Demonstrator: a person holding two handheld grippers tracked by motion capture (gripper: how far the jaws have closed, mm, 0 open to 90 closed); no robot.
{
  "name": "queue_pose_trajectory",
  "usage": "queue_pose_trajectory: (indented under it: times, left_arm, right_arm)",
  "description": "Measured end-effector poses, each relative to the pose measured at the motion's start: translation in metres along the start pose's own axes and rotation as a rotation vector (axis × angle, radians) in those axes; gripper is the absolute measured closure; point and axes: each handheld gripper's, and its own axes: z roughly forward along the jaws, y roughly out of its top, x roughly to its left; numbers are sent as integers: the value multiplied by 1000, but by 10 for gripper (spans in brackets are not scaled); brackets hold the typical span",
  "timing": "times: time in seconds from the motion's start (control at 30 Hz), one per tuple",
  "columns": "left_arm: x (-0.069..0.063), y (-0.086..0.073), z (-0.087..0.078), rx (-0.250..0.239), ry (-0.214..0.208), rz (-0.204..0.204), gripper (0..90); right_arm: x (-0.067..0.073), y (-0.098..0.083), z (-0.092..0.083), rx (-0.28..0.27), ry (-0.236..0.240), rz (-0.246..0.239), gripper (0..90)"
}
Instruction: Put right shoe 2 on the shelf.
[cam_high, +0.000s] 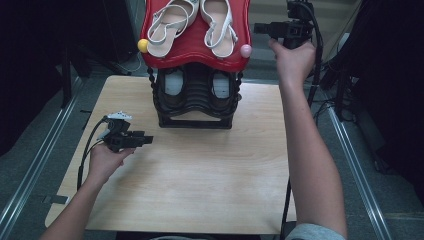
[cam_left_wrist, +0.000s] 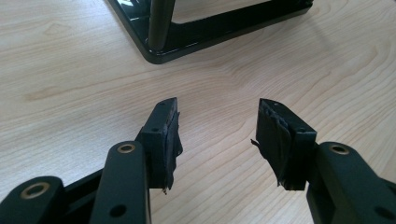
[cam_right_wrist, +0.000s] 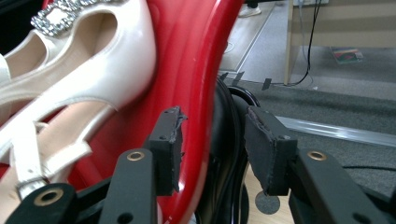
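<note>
Glossy red tray (cam_right_wrist: 196, 70); curved rim between open right tool (cam_right_wrist: 212, 140) jaws.

Left hand (cam_high: 102, 162) low at the near left, left gripper (cam_high: 148, 140) level, pointing right, jaws apart and empty. Right arm (cam_high: 310, 150) stretched far forward, right hand (cam_high: 292, 55) raised, right gripper (cam_high: 260, 28) pointing left, jaws wide, nothing clamped.

Sandals (cam_high: 192, 25): toes cut off by the high view's top edge. Red tray (cam_high: 197, 56) hides most of the dark shoes (cam_high: 195, 87) on the rack (cam_high: 195, 107) beneath. Right gripper view: sandal (cam_right_wrist: 88, 74) cropped at left and top; rack's lower tiers hidden behind tray rim (cam_right_wrist: 196, 93).
</note>
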Motion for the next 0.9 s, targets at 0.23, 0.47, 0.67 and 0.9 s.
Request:
queue_pose_trajectory:
  times: [0.23, 0.47, 0.67, 0.9]
  left_arm:
    - [0, 0, -1, -1, 2, 5, 491]
    - [1, 0, 0, 1, 10, 14, 491]
    - [2, 0, 0, -5, 11, 12, 491]
    - [2, 0, 1, -9, 13, 12, 490]
  right_arm:
    - [-13, -14, 0, -3, -5, 7, 567]
    - [-27, -30, 1, 1, -11, 13, 566]
    - [-39, -51, 4, 10, -7, 42, 561]
    - [-49, -76, 8, 27, -5, 63, 573]
